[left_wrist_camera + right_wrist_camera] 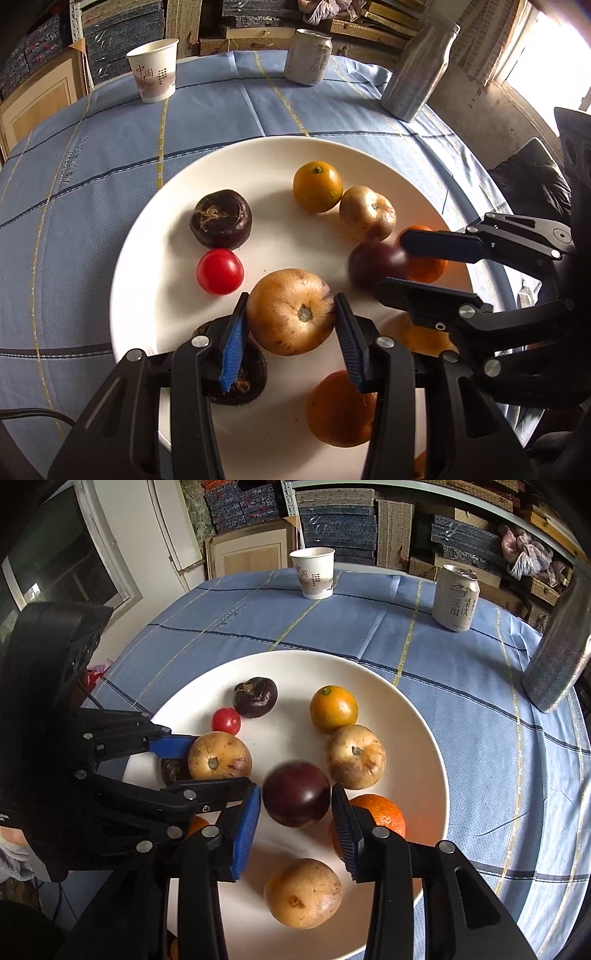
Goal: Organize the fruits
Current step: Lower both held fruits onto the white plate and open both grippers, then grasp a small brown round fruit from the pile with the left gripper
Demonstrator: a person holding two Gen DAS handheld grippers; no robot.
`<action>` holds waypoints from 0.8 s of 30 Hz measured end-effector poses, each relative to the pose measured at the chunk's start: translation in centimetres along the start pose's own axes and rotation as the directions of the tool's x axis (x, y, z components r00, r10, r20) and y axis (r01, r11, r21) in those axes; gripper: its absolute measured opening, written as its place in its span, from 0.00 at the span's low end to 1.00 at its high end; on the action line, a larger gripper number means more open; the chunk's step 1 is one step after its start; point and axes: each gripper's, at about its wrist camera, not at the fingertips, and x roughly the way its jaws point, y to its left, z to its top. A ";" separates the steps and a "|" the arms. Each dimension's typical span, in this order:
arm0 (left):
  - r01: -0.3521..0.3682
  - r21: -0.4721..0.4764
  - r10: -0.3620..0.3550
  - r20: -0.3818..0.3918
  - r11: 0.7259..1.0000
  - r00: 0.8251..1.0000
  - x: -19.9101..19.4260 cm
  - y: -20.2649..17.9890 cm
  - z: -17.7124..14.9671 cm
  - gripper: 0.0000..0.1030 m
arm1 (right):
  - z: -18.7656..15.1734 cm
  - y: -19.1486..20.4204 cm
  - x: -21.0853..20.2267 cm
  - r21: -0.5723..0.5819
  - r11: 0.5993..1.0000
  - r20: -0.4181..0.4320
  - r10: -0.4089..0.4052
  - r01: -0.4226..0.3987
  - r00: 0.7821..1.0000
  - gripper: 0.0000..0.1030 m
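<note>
One plate (pixel 417 716), ten fruits, one paper cup (pixel 314 574), one can (pixel 456 598)

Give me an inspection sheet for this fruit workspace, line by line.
Surface: round table under a blue striped tablecloth.
Job's things: white round plate carrying mixed fruit, including a red cherry tomato.
Clutter: white paper cup, pale drink can, silver speckled bottle.
Grippers: left gripper straddles a tan round fruit; right gripper straddles a dark purple round fruit, which looks blurred; contact unclear.
Cables: black cable at the table edge.
Surroundings: stacked boxes, window.
</note>
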 end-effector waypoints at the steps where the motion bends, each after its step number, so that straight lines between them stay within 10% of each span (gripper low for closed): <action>1: 0.001 -0.004 -0.001 0.004 1.000 1.000 -0.1 0.0 0.0 0.46 | 0.1 0.0 -0.1 0.002 1.000 0.004 -0.002 0.002 1.000 0.46; 13: -0.055 -0.050 0.060 0.099 0.997 0.993 -7.1 -0.3 -3.2 0.64 | -1.3 1.5 -7.2 0.004 0.999 0.109 -0.039 0.039 0.993 0.50; 24: -0.067 -0.068 0.070 0.047 0.995 0.996 -10.4 -2.4 -12.7 0.69 | -10.0 4.0 -11.7 0.046 0.998 0.073 -0.046 0.043 0.996 0.54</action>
